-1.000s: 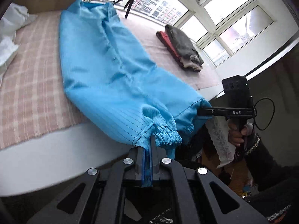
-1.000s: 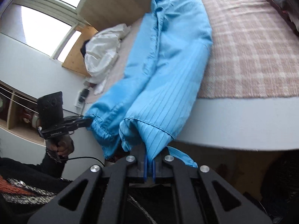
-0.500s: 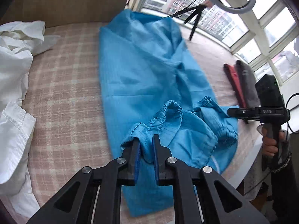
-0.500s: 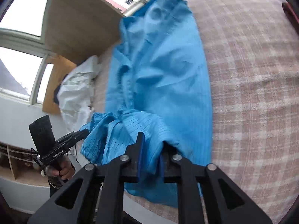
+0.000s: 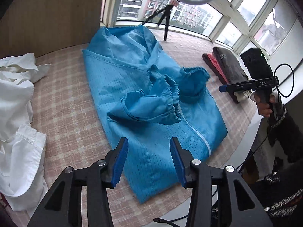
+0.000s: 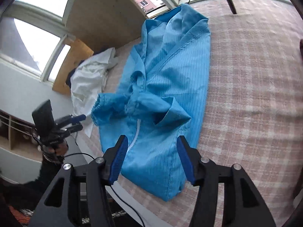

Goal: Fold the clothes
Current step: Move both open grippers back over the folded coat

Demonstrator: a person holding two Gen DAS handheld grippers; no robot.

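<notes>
Garment (image 5: pixel 151 102): blue, lying on the plaid bed (image 5: pixel 66 104), cuffs flopped back over its middle
Left hand-held gripper (image 5: pixel 149 162): jaws opening, nothing pinched
Right hand-held gripper (image 6: pixel 152 158): jaws opening too, hovering empty above the hem

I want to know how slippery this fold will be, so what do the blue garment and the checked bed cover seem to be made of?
Blue garment: probably thin, smooth synthetic with fine dark pinstripes and elastic cuffs. Checked bed cover: looks like matte, slightly fuzzy woven fabric.
</notes>
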